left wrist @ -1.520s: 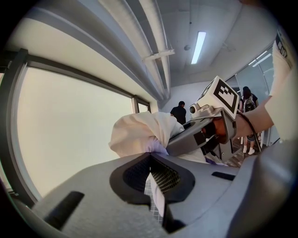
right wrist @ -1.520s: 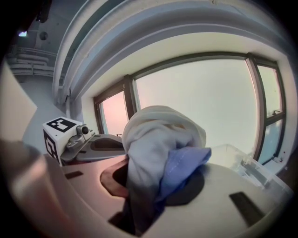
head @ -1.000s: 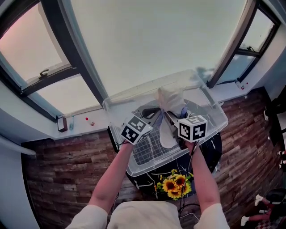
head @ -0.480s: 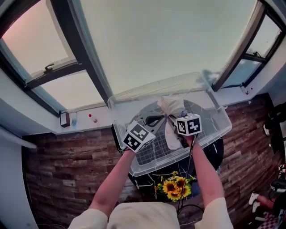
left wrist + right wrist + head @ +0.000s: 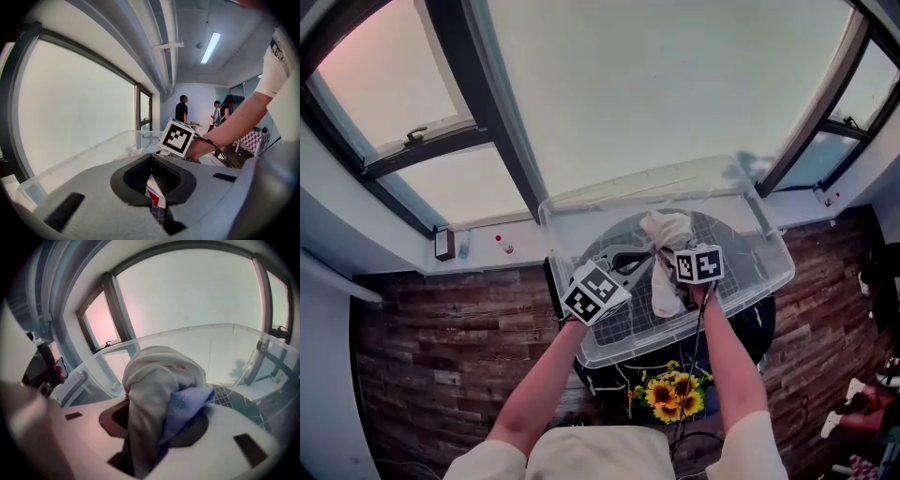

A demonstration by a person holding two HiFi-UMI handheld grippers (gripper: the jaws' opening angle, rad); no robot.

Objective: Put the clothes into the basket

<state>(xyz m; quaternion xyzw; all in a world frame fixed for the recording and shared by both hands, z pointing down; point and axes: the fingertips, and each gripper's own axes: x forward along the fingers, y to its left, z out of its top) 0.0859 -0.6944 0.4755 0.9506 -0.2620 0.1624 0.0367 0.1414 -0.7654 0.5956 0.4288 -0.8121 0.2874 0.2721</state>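
Note:
A clear plastic basket [image 5: 637, 186] stands under both grippers on a small round table. My right gripper [image 5: 664, 251] is shut on a bundle of clothes [image 5: 664, 232], a cream cloth wrapped round a blue one [image 5: 187, 406]. The bundle bulges out of the jaws and hangs over the basket's inside. My left gripper [image 5: 619, 260] hovers beside it over the basket's left half. Its jaws meet at the tips with nothing gripped [image 5: 150, 158]. Through the gap below them I see a red and white item and the grid pattern under the basket.
A big window with dark frames [image 5: 469, 141] fills the far side. Wooden floor [image 5: 422, 347] surrounds the table [image 5: 755, 323]. Sunflowers [image 5: 667, 394] sit just in front of the basket's near wall. Several people [image 5: 182, 108] stand far off in the room.
The right gripper with the bundle has sunk slightly away from my head, over the basket. The left gripper keeps its place beside it.

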